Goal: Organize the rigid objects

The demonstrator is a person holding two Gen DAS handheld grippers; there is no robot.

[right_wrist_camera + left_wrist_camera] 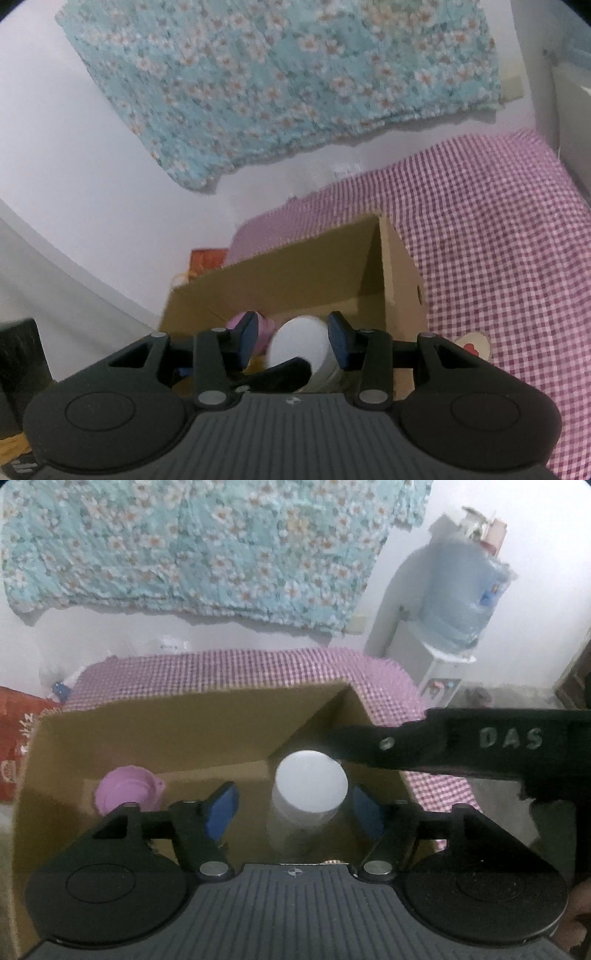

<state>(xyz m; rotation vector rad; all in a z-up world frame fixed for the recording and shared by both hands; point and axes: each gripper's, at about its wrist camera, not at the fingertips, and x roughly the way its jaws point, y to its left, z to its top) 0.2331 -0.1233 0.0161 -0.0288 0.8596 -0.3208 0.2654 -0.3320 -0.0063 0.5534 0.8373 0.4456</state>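
A white-lidded cylindrical plastic jar (311, 781) stands upright inside the open brown cardboard box (184, 734), beside a pink round plastic lid (127, 792). The left gripper (293, 808) straddles the jar, jaws apart and clear of it. The right gripper (291, 339) seems clamped on it, though blur obscures contact.

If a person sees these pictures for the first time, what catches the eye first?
The white-capped jar stands upright inside the open cardboard box, between the blue pads of the left claw, which do not press it. A pink cup sits to its left; a flowered blue cloth hangs behind.
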